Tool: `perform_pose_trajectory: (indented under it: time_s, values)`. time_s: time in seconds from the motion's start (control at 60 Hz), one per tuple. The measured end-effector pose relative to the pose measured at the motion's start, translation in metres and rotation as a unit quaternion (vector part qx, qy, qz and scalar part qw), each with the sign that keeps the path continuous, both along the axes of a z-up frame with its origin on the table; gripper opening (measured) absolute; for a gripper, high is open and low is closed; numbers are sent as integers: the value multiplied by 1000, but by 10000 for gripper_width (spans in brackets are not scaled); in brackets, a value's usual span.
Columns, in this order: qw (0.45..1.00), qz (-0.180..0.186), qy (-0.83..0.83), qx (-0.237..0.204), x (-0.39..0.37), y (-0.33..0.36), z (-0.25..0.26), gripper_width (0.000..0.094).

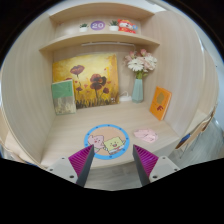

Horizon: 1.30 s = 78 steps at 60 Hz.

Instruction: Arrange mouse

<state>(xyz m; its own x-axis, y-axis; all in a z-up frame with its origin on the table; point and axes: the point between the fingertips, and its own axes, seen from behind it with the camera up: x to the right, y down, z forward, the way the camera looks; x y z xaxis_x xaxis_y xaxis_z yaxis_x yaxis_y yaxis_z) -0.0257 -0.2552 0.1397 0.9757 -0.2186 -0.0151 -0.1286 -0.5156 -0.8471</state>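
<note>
Fingers (116,163) spread, nothing between; blue vase (138,90) holds white flowers (141,62); round mat (107,139) just ahead.

A flower painting (90,82) leans at the desk's far wall, a blue vase (138,89) of flowers to its right, shelves (98,41) above.

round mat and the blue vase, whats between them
Mostly bare desk in the gripper view. A small pink item lies right of the round mat, short of the blue vase. The open tongs hold nothing.
</note>
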Motion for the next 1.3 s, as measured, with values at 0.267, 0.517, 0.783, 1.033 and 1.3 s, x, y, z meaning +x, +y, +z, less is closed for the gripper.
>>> perform_pose_trajectory:
  time_s: [0.267,0.517,0.783,1.033,1.3]
  values:
    - [999,12,-20,-28,91,-10,-74,766]
    - [998,28,-30,-56,179,28,-121,765]
    - [995,77,-12,-54,211,101,-137,767]
    - [994,95,10,-53,224,158,-139,773]
    - [994,71,39,-74,234,175,-149,702]
